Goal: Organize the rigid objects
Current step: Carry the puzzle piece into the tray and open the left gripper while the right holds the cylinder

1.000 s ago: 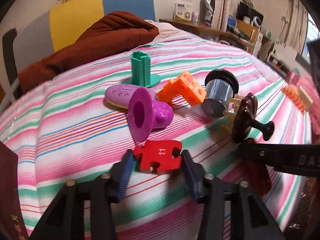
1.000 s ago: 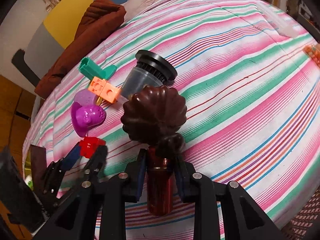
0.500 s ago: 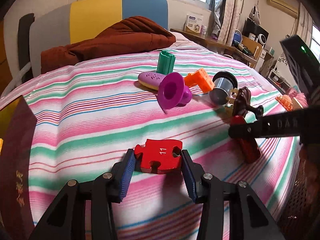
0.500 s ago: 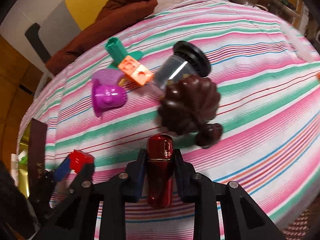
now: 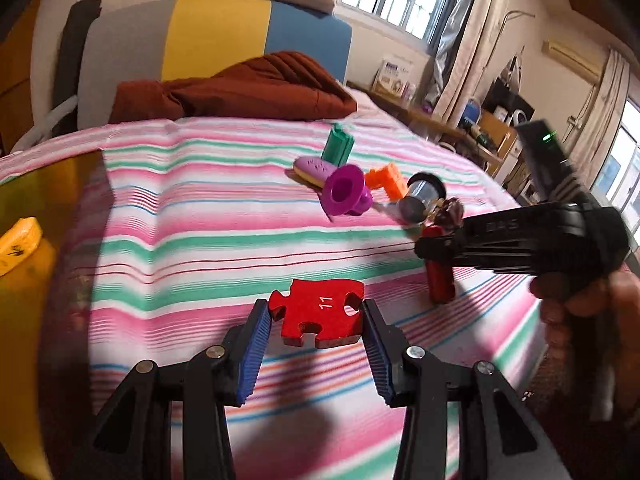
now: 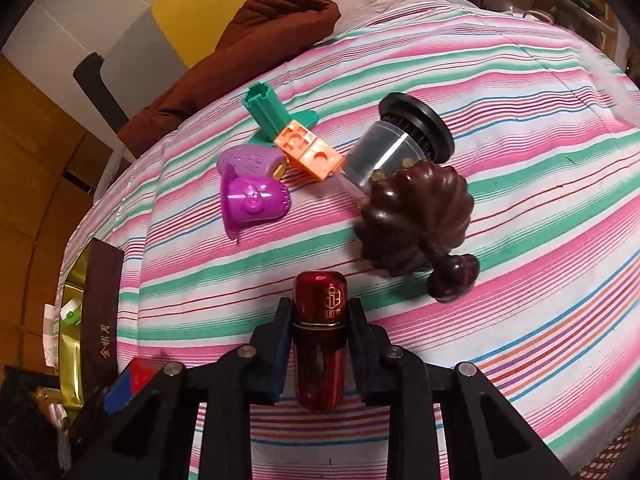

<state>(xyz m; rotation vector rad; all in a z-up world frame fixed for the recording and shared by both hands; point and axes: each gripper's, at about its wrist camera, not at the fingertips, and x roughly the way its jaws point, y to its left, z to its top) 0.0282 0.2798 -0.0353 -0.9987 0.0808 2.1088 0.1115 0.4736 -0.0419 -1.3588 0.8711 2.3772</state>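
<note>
Puzzle piece [image 5: 320, 318], red, sits clamped by its side edges in the left gripper [image 5: 316, 344], lifted off the striped bedspread [image 5: 200, 216], likely bound for the box [image 5: 24, 280] at left. Over to the right gripper [image 6: 319, 320]: clenched on a red bottle [image 6: 319, 340], clear of the toy pile [image 6: 280, 168].

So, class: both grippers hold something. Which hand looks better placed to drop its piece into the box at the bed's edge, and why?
Left, probably. The left gripper holds the red puzzle piece, with the yellow box close beside it. The right gripper, clamping the red tube, sits farther from that box.
</note>
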